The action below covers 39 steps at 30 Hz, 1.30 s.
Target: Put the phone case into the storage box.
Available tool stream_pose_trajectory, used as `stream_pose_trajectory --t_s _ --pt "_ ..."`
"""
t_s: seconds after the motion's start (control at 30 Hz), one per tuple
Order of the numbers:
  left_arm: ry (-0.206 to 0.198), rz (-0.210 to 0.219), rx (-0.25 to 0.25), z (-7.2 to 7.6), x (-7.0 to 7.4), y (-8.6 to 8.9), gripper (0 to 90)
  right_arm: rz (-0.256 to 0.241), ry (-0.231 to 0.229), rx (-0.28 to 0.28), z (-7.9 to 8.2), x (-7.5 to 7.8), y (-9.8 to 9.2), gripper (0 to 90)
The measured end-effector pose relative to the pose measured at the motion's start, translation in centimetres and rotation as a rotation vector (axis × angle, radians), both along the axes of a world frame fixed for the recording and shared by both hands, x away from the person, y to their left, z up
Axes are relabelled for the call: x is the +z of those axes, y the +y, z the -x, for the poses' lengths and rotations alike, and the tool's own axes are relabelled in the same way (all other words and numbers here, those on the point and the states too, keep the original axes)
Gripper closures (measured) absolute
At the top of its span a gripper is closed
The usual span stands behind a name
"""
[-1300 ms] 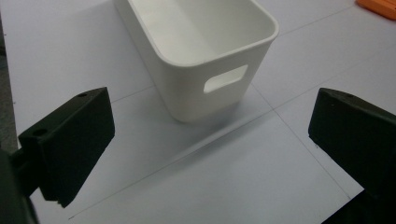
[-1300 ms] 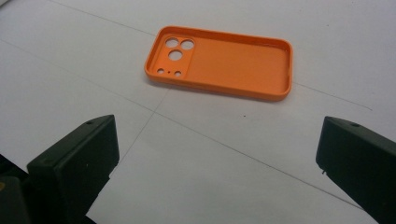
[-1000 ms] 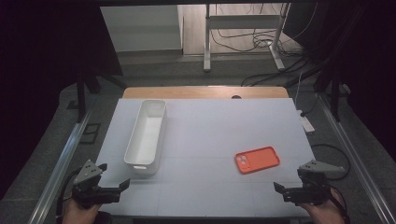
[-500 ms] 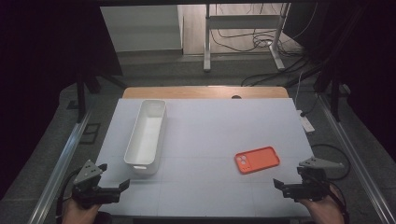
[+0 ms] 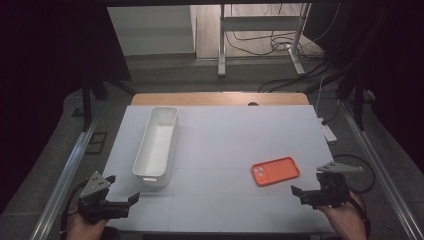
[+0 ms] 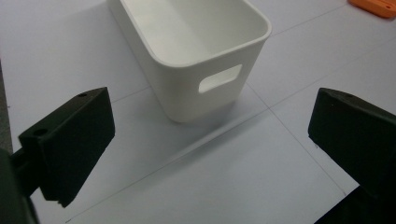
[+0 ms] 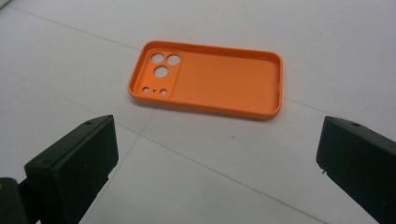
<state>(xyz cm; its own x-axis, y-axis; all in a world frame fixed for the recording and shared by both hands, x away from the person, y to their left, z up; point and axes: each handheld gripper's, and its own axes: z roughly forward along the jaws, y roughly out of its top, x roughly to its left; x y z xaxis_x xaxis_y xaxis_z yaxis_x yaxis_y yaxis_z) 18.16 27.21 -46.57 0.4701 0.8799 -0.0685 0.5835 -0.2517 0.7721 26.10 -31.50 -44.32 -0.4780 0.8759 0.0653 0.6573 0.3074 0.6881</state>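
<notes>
Two things lie on the white table [image 5: 220,145]. At the near left corner, the left hand-held gripper [image 5: 131,201] sits low, with its jaws wide apart and nothing between them. Just past it stands a long white bin [image 5: 156,146], running from near to far. Its near end has a small handle slot, seen in the left gripper view, and the bin [image 6: 196,51] looks bare inside. Nothing lies between this gripper and the bin.

To the right, well apart from the bin, an orange phone case [image 5: 275,171] lies flat with its hollow side up. Its camera holes [image 7: 162,65] show clearly, and no writing can be read on it. At the near right corner, the right hand-held gripper [image 5: 298,193] is near the case, jaws wide apart and holding nothing.
</notes>
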Motion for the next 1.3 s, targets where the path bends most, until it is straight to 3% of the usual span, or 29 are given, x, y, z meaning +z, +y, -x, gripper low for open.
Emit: stream_pose_trajectory --t_s 0.5,1.3 --pt "-0.004 -0.001 -0.003 0.0 0.0 0.0 1.2 0.019 0.014 -0.006 -1.9 -0.1 0.2 0.0" --pt "-0.004 0.002 -0.009 -0.1 0.0 0.0 1.4 0.047 -0.001 -0.021 -5.3 -0.5 0.6 0.0"
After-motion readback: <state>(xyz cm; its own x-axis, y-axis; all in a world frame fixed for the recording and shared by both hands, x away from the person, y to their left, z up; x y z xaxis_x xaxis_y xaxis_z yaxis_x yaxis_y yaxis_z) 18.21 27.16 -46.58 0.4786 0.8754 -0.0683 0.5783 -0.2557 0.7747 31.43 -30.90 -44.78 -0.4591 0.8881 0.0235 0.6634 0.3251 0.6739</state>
